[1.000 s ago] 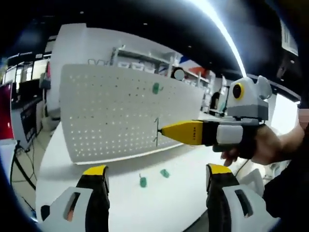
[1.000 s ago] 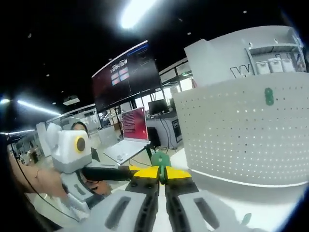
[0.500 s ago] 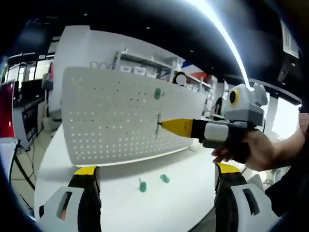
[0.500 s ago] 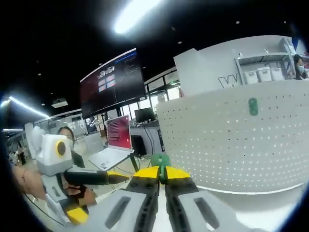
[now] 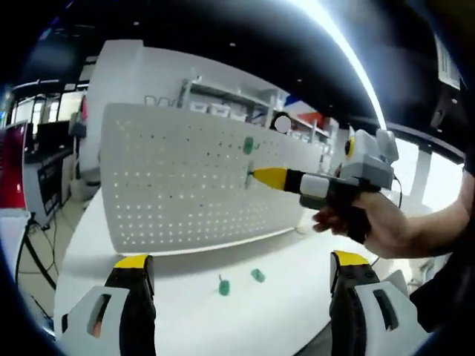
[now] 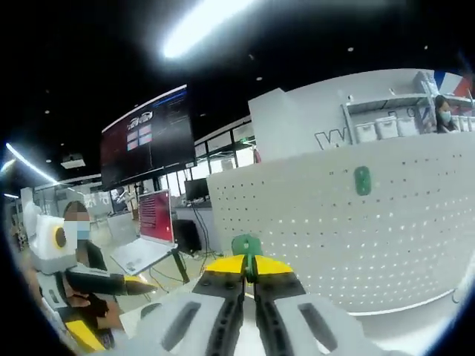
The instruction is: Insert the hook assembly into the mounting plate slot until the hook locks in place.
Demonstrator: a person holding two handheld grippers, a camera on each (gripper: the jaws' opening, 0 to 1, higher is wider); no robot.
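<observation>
The right tool (image 6: 249, 268) has its yellow tips squeezed tight on a small green hook (image 6: 246, 245). In the left gripper view, its tips (image 5: 253, 176) are right at the white pegboard (image 5: 178, 185), which stands upright on the white tabletop (image 5: 245, 311) and is full of little holes. Another green hook (image 5: 248, 145) already sits on the board, just above. Two more green hooks (image 5: 257, 276) lie on the tabletop. The left tool (image 5: 241, 261) is wide open and holds nothing.

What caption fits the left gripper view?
Right hand-held gripper presses a green hook at the white pegboard; two more hooks lie on the table.
</observation>
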